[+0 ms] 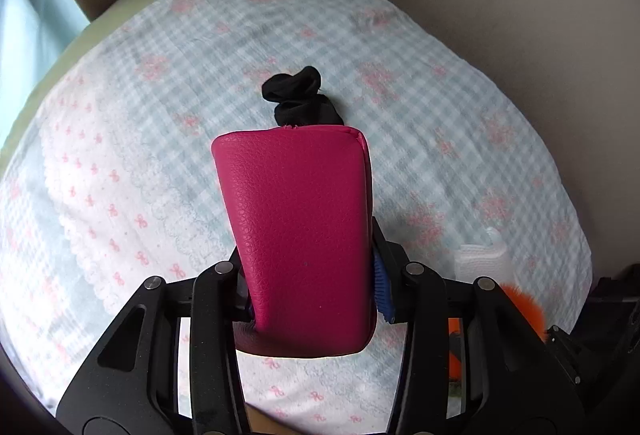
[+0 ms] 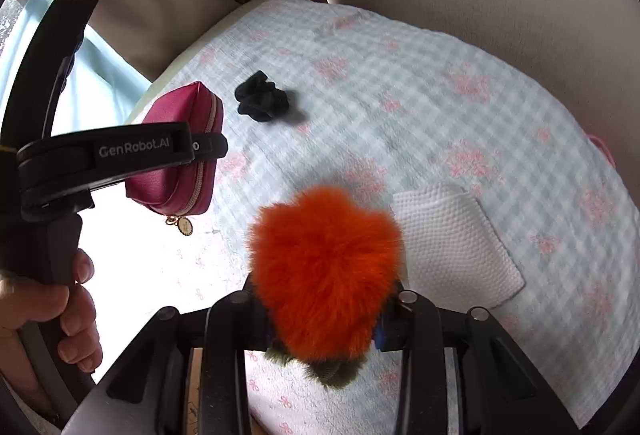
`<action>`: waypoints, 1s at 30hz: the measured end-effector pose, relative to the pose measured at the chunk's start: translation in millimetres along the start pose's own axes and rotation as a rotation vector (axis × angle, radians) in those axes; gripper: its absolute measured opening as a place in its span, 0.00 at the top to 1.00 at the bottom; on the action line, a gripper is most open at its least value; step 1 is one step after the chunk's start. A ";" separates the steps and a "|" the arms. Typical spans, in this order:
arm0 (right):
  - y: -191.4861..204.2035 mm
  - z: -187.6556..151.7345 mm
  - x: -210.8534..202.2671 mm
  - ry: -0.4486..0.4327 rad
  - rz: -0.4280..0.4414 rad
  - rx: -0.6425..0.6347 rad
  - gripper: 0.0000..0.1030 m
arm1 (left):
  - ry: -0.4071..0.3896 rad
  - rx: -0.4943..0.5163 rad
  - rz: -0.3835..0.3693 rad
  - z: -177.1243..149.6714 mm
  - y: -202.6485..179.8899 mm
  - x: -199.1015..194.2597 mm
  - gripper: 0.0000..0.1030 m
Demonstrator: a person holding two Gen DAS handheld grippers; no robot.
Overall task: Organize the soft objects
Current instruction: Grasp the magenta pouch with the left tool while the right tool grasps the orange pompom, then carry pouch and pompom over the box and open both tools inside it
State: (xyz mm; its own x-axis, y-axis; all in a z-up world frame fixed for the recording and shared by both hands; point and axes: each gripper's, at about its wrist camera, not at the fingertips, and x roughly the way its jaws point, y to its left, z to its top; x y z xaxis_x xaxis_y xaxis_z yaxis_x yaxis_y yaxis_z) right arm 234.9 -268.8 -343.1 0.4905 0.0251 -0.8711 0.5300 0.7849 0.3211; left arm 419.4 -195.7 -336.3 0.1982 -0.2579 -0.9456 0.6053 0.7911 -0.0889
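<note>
Both grippers hold something above the checked blanket [image 2: 400, 83].
Left gripper [image 1: 312, 299] jaws clamp the pink pouch [image 1: 300, 235]; right gripper [image 2: 324, 319] jaws clamp the orange plush toy [image 2: 324, 259].

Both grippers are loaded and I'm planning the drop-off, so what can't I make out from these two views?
- Left wrist view: pink zip pouch hides the left gripper's finger pads and part of the black scrunchie.
- Right wrist view: orange fluffy toy covers the right gripper's fingers; its green underside is mostly hidden.
- White folded napkin: near corner behind the toy.
- No bin or container in view.
</note>
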 end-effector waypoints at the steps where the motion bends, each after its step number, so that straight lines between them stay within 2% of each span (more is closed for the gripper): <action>1: 4.3 0.6 -9.1 -0.010 0.003 -0.013 0.69 | -0.014 -0.007 0.003 -0.8 -0.3 -12.1 0.62; 7: 35.9 9.4 -59.8 -0.064 0.032 -0.109 0.69 | -0.095 -0.066 0.028 -27.0 0.4 -90.5 0.62; 15: 89.9 8.1 -138.5 -0.088 0.085 -0.299 0.69 | -0.196 -0.210 0.097 -89.6 24.8 -201.3 0.62; 22: 140.8 -16.0 -192.2 -0.077 0.188 -0.506 0.69 | -0.260 -0.403 0.192 -172.2 47.4 -278.0 0.62; 30: 180.2 -58.3 -211.9 -0.015 0.315 -0.726 0.69 | -0.271 -0.642 0.301 -271.8 62.5 -316.5 0.62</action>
State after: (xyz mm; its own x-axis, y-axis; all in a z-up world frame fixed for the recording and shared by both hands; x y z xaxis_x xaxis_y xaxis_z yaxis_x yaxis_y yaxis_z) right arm 186.1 -96.6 -122.3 0.5549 0.3091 -0.7724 -0.2166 0.9501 0.2246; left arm 184.9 86.2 -127.6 0.5166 -0.0418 -0.8552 -0.0560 0.9950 -0.0825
